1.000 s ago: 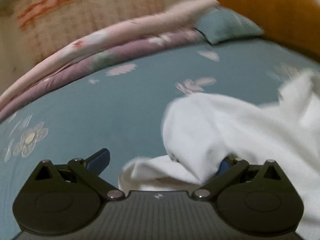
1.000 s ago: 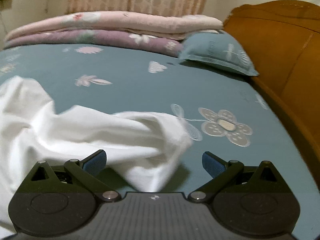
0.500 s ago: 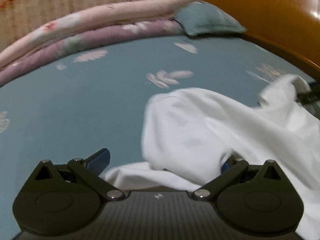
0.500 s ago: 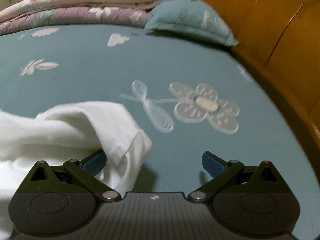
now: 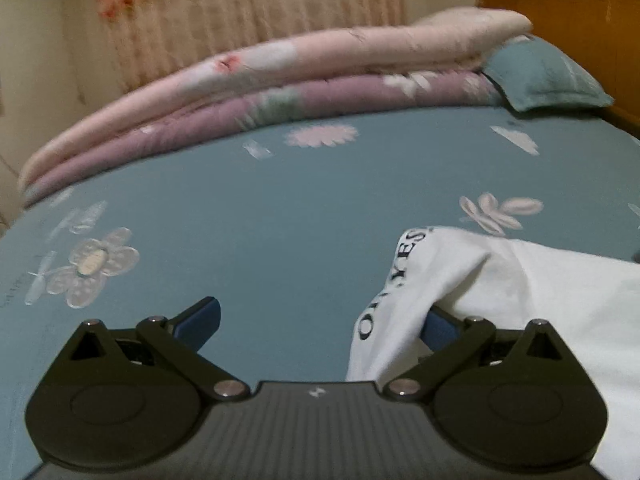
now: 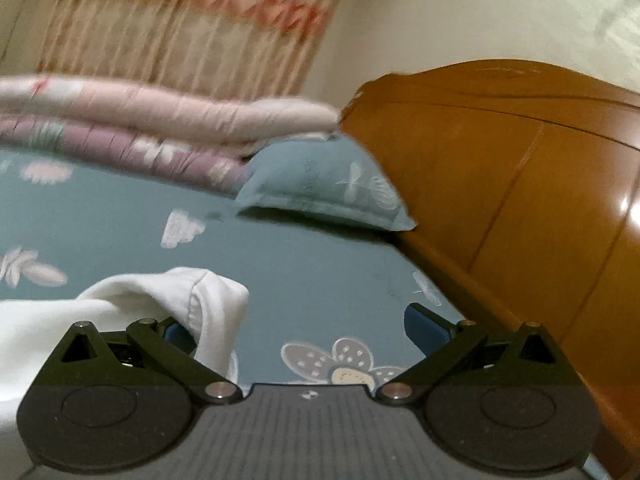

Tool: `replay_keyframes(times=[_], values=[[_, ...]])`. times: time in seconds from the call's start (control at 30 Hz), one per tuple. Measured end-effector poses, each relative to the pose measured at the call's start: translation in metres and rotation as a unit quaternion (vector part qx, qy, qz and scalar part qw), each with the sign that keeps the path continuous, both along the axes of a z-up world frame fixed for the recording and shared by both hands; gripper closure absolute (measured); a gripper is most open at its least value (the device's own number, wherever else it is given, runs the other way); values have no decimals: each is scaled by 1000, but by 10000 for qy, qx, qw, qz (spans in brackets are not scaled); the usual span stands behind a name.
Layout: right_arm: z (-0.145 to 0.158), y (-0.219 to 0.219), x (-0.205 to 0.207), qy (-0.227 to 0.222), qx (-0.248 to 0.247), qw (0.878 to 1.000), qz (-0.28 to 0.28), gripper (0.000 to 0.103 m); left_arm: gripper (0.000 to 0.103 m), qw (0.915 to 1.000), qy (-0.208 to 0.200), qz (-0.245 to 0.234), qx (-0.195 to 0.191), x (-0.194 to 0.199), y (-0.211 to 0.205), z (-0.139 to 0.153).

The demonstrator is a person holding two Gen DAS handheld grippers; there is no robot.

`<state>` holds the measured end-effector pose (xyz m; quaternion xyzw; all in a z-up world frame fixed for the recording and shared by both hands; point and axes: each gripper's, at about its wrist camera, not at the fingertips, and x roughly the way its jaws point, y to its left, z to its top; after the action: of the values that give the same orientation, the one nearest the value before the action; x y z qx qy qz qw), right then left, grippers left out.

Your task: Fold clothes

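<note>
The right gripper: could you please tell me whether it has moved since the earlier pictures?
Yes. The right gripper has tipped upward: the wooden headboard and teal pillow now sit lower in its view, with more curtain showing above.

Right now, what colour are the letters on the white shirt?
Black letters on the white shirt, clearest in the left wrist view.

Teal floral bedsheet (image 5: pixel 304 216), folded quilts (image 5: pixel 280 80), pillow (image 6: pixel 320 184), wooden headboard (image 6: pixel 520 160), curtain (image 6: pixel 180 28)
</note>
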<state>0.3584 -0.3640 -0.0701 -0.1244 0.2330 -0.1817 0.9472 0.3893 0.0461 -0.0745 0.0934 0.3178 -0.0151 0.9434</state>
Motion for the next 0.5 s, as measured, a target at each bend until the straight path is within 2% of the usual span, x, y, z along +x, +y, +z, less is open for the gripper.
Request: replay_keyframes(times=[0.1, 0.17, 0.33, 0.43, 0.5], values=[[-17, -4, 11, 729, 260, 9970, 78, 0, 3, 9992, 299, -253, -15, -1, -2, -3], [-26, -6, 5, 967, 434, 9942, 159, 0, 3, 9982, 405, -435, -18, -9, -2, -3], [-38, -5, -28, 1116, 940, 9886, 367, 0, 2, 9946, 538, -837, 279, -27, -7, -6], [-41, 0, -45, 1156, 1052, 9869, 398, 0, 2, 9935, 583, -856, 482, -18, -15, -14], [-40, 2, -52, 1161, 1202, 9852, 386, 0, 2, 9939, 561, -659, 688, -7, -18, -21]])
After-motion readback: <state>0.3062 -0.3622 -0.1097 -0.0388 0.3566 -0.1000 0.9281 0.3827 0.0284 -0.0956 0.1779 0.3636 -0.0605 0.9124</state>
